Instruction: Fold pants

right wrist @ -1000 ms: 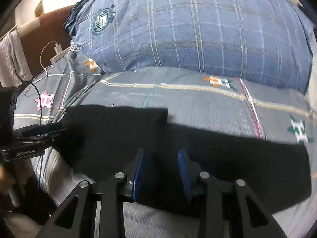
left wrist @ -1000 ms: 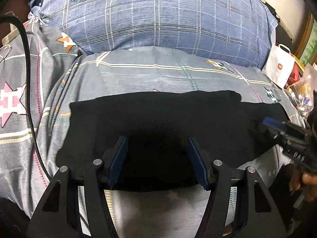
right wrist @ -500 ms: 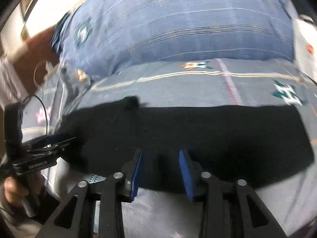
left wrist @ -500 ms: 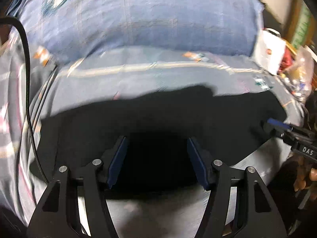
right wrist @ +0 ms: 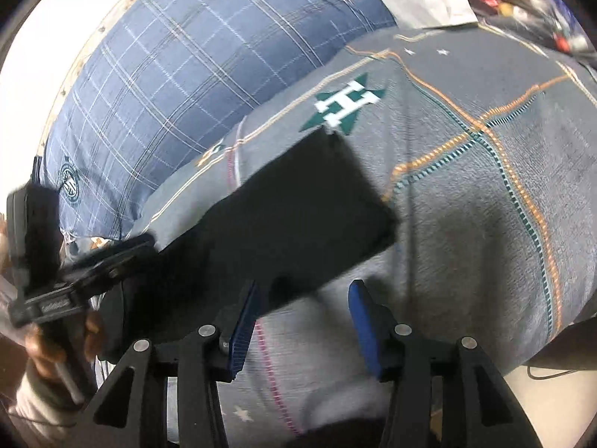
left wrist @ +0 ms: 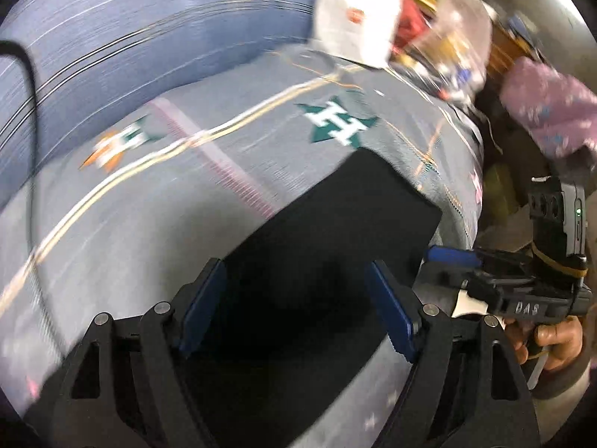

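Left wrist view: black pants [left wrist: 335, 246] lie flat on the bed [left wrist: 156, 201], over a grey cover with cream stripes and a green star emblem [left wrist: 337, 121] just beyond their far corner. The left hand-held gripper [left wrist: 298, 306] hangs over the near part of the pants, blue pads [left wrist: 203, 306] wide apart; its jaws have just been opening, and the cloth lies beneath them with no pad pressing on it. The right hand-held gripper [left wrist: 453, 257] sits at the pants' right edge, a hand [left wrist: 548, 339] on its handle. A blue checked pillow [left wrist: 130, 37] lies far left; a white paper bag [left wrist: 354, 18] and clutter stand far right, blurred. Right wrist view: pants [right wrist: 283, 224] run from near left to a squared end beside the emblem [right wrist: 345, 106]. The right hand-held gripper [right wrist: 302, 321] has also just been opening; its jaws are parted over bare bed cover [right wrist: 485, 205], with only its left pad [right wrist: 244, 323] at the pants' near edge, nothing gripped. The left hand-held gripper [right wrist: 123, 257] is at the near left.
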Motion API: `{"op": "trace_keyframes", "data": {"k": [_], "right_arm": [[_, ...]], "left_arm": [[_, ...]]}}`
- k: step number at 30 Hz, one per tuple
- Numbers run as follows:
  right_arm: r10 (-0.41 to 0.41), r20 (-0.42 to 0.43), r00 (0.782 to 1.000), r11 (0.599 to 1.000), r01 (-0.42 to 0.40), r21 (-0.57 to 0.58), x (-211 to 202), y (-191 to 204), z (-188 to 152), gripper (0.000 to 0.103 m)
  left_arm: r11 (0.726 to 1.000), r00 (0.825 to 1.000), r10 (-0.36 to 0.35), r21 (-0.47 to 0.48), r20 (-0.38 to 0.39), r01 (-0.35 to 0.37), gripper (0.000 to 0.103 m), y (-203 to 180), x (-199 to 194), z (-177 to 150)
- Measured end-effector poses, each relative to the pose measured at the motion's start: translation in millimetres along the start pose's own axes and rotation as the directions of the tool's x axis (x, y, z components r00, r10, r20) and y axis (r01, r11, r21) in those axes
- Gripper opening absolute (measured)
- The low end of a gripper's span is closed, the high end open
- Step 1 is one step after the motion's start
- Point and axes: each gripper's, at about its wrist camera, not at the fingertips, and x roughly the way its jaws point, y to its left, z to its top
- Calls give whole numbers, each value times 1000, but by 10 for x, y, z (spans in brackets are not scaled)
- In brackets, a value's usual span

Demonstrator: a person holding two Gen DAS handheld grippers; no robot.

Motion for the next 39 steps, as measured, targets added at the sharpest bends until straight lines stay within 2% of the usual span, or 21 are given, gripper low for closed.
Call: {"op": "trace_keyframes", "data": {"k": [2, 3, 8, 11, 12, 13, 14, 15, 16, 18, 21, 24, 27, 30, 32, 34, 36, 37, 38, 39], "right_arm": [[30, -24, 999, 1000, -29, 11, 88, -84, 43, 48], [65, -7, 998, 998, -65, 15, 87, -110, 79, 48], [193, 8, 981, 980, -193, 39, 139, -232, 169, 48], [276, 5, 961, 959, -276, 67, 201, -310, 238, 48], [303, 8, 953, 950, -303, 83, 230, -340, 269, 44], [308, 6, 951, 947, -307, 96, 258, -361, 286, 38], [304, 3, 953, 947, -302, 109, 288, -372, 299, 22], [295, -4, 956, 949, -292, 117, 307, -386, 318, 11], [290, 3, 957, 952, -289, 106, 288, -361, 320, 11], [263, 39, 964, 964, -264, 26, 157, -187, 326, 10], [252, 84, 964, 967, -248, -59, -63, 113, 322, 10], [263, 109, 959, 954, -241, -180, -265, 554, 317, 10], [288, 99, 952, 917, -244, -315, -357, 1081, 258, 10], [291, 41, 956, 862, -244, -444, -244, 1593, 43, 10], [274, -15, 961, 823, -243, -514, -36, 1894, -115, 10], [273, -108, 956, 783, -286, -552, 305, 2171, -320, 11], [249, -214, 945, 762, -327, -560, 736, 2368, -539, 20], [225, -243, 944, 764, -325, -557, 899, 2425, -624, 25], [205, -260, 943, 770, -320, -553, 1024, 2477, -701, 37], [202, -265, 943, 773, -319, -548, 1064, 2520, -757, 42]], "left_arm": [[999, 999, -35, 31, -22, 35, 79, -70, 170, 150], [998, 998, -50, 40, -49, 52, 79, -105, 299, 253], [992, 987, -124, 25, -106, 127, 79, -160, 741, 557], [986, 988, -138, 88, -65, 144, 79, -271, 846, 666], [984, 989, -128, 113, -71, 135, 79, -309, 882, 676], [983, 991, -116, 136, -60, 123, 74, -353, 905, 687], [979, 993, -108, 165, -52, 116, 70, -407, 919, 677], [977, 993, -104, 180, -47, 111, 63, -435, 919, 672], [976, 993, -108, 188, -43, 114, 55, -451, 909, 665], [977, 990, -129, 163, -55, 137, 45, -424, 840, 678], [984, 989, -144, 106, -10, 145, 45, -266, 510, 693], [992, 992, -119, 53, 45, 117, 45, -33, 16, 658], [998, 994, -54, -30, 91, 57, 45, 293, -487, 475], [989, 992, 8, -148, 128, 11, 45, 747, -992, 68], [974, 988, 45, -225, 151, -10, 45, 1011, -1248, -246], [949, 983, 86, -314, 161, -32, 45, 1262, -1459, -598], [915, 979, 129, -401, 160, -55, 45, 1479, -1626, -957], [904, 978, 134, -423, 161, -54, 46, 1526, -1673, -1074], [890, 977, 137, -453, 162, -49, 46, 1567, -1705, -1212], [878, 979, 130, -477, 160, -39, 46, 1598, -1734, -1349]]}}
